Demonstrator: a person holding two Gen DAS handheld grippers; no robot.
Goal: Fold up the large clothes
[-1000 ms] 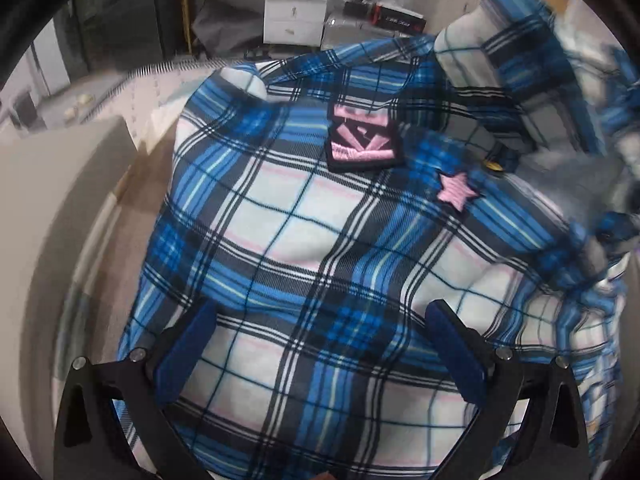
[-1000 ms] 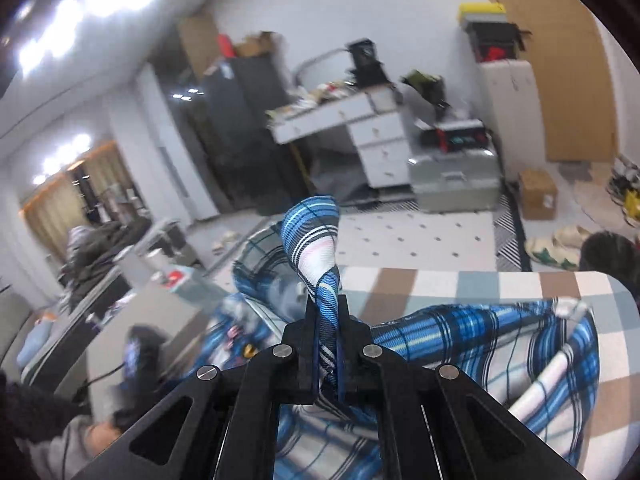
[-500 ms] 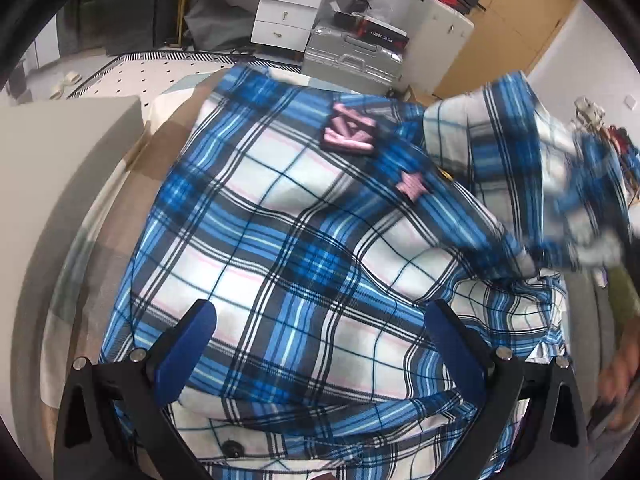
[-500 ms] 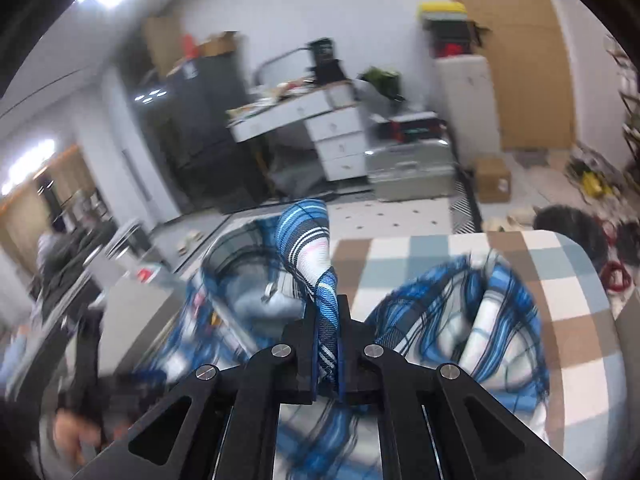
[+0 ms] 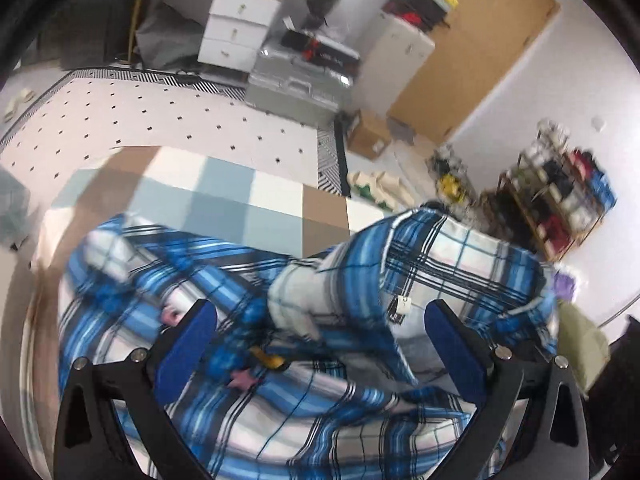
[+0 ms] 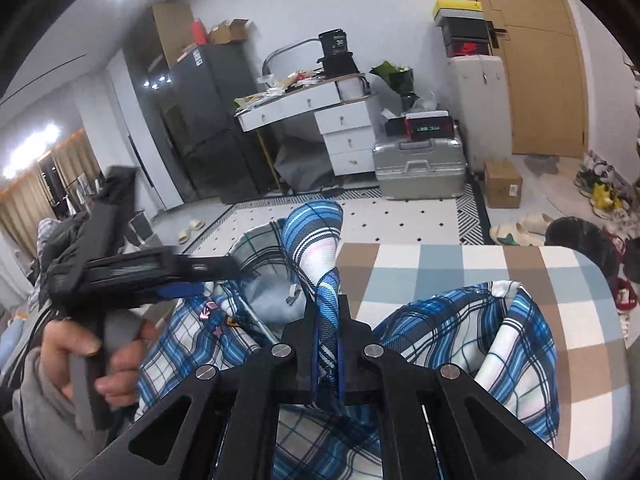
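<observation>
A blue, white and black plaid shirt (image 5: 280,412) with pink patches lies crumpled on a checked bed cover (image 5: 224,200). My left gripper (image 5: 320,336) is open and hovers just above the shirt's collar area, holding nothing. My right gripper (image 6: 326,320) is shut on a bunched fold of the plaid shirt (image 6: 316,248) and lifts it above the bed. In the right wrist view the left gripper (image 6: 192,276) shows at the left, held in a hand, over the shirt's patched chest. A raised part of the shirt (image 5: 448,264) bulges at the right.
The checked bed cover (image 6: 460,264) stretches ahead and ends at a dotted white rug (image 5: 160,116). Beyond stand a silver case (image 6: 420,168), white drawers (image 5: 236,36), a cardboard box (image 6: 502,182), slippers (image 6: 516,232) and a shelf rack (image 5: 560,196).
The left gripper has swung right and tilted up, so the rug and room now show beyond the shirt. The right gripper still holds its fold, and the left gripper has come into its view.
</observation>
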